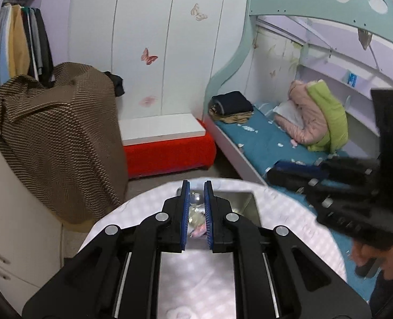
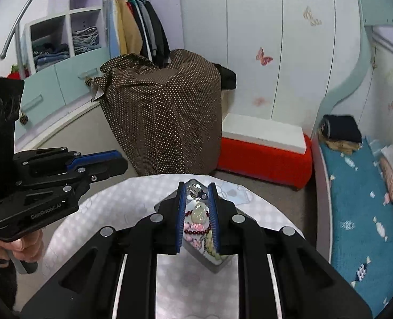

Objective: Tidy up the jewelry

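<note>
While both grippers hang above the round table (image 2: 111,204), the left gripper (image 1: 196,212) and right gripper (image 2: 197,212) keep their fingers nearly together, gripping nothing (jewelry (image 2: 199,219) lies in the metal box (image 2: 217,264) below).

place: home bedroom | signs: bunk bed (image 1: 271,146) — hanging clothes (image 2: 137,24) — butterfly-stickered wardrobe (image 1: 153,53)

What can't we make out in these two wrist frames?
- Tin box contents: in both views, gripper fingers hide most; only a pale pendant and red beads show.
- Right gripper in left view: motion-blurred.
- Whatever's under the brown cloth: covered.
- Table near edge: cut off by gripper bodies.
</note>
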Motion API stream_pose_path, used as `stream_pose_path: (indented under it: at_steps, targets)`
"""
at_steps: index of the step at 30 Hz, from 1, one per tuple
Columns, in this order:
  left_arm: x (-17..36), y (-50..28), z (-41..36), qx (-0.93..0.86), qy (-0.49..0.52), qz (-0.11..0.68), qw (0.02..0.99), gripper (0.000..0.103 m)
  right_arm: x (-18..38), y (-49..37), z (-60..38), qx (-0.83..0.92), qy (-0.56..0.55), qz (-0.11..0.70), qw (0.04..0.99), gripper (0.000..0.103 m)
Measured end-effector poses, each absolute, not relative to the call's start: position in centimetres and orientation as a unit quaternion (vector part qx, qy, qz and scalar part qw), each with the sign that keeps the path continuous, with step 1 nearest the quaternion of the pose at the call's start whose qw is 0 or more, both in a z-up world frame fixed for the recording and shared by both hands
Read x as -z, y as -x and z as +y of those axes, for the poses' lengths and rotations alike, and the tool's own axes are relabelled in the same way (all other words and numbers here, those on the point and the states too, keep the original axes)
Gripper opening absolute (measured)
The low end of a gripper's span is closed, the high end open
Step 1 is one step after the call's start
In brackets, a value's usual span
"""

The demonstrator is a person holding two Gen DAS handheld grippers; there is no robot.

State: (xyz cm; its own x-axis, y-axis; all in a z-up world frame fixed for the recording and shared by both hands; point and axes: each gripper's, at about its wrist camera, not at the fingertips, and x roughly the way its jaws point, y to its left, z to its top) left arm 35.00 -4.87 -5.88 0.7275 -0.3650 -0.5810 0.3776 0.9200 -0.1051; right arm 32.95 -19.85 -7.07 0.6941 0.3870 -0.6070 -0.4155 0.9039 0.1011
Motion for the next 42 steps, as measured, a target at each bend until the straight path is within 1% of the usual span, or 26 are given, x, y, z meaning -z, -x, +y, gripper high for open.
stream_pose_path:
  at_steps: [6,14,15,16,17,18,19,20,21,22,23,26,33,42]
  targets:
    - [6.3,-39.2,-6.7,0.203,0.002,0.341,0.918,0.011,8.5,-35.7,-20.5,-0.218,-0.011,0.362,0.906,0.015]
    - [8.5,-42.7,-8.5,0.199,-0.004,0.379,0.904,0.012,10.7,-37.4,-21.1,-0.215,-0.044,0.396,0.892,0.016]
    - [8.7,-42.9,-8.6,0.192,-0.009,0.381,0.904,0.013,10.9,-37.5,-21.2,-0.214,-0.044,0.399,0.891,0.021]
    - [8.8,-43.1,-8.6,0.186,-0.011,0.382,0.905,0.033,10.9,-37.6,-21.2,-0.212,-0.045,0.400,0.890,0.024]
    - [8.8,-43.2,-8.4,0.178,-0.010,0.380,0.907,0.069,10.9,-37.6,-21.4,-0.209,-0.049,0.401,0.891,0.033]
    - [8.5,-43.0,-7.9,0.166,0.000,0.370,0.914,0.082,10.9,-37.7,-21.6,-0.207,-0.053,0.402,0.891,0.047]
    - [8.2,-42.7,-7.5,0.162,0.008,0.361,0.918,0.090,10.9,-37.7,-21.8,-0.205,-0.057,0.400,0.891,0.057]
    - [8.0,-42.5,-7.1,0.162,0.013,0.357,0.920,0.090,10.8,-37.7,-22.0,-0.204,-0.060,0.398,0.893,0.074]
    - [7.9,-42.2,-6.8,0.162,0.014,0.356,0.920,0.090,10.7,-37.5,-22.2,-0.200,-0.062,0.392,0.896,0.084]
    - [7.6,-41.8,-6.6,0.155,0.009,0.352,0.923,0.091,10.6,-37.2,-22.4,-0.195,-0.064,0.388,0.899,0.088]
    - [7.4,-41.5,-6.4,0.149,0.005,0.348,0.925,0.092,10.5,-37.1,-22.6,-0.191,-0.067,0.386,0.900,0.095]
    - [6.7,-40.1,-5.6,0.132,-0.003,0.337,0.932,0.096,10.3,-36.2,-23.0,-0.175,-0.070,0.380,0.906,0.095]
    - [4.4,-34.3,-3.5,0.091,-0.005,0.295,0.951,0.097,8.7,-33.3,-23.5,-0.136,-0.077,0.348,0.924,0.095]
    - [2.5,-24.8,-1.4,0.048,-0.013,0.243,0.969,0.098,5.2,-25.1,-22.8,-0.109,-0.062,0.290,0.949,0.095]
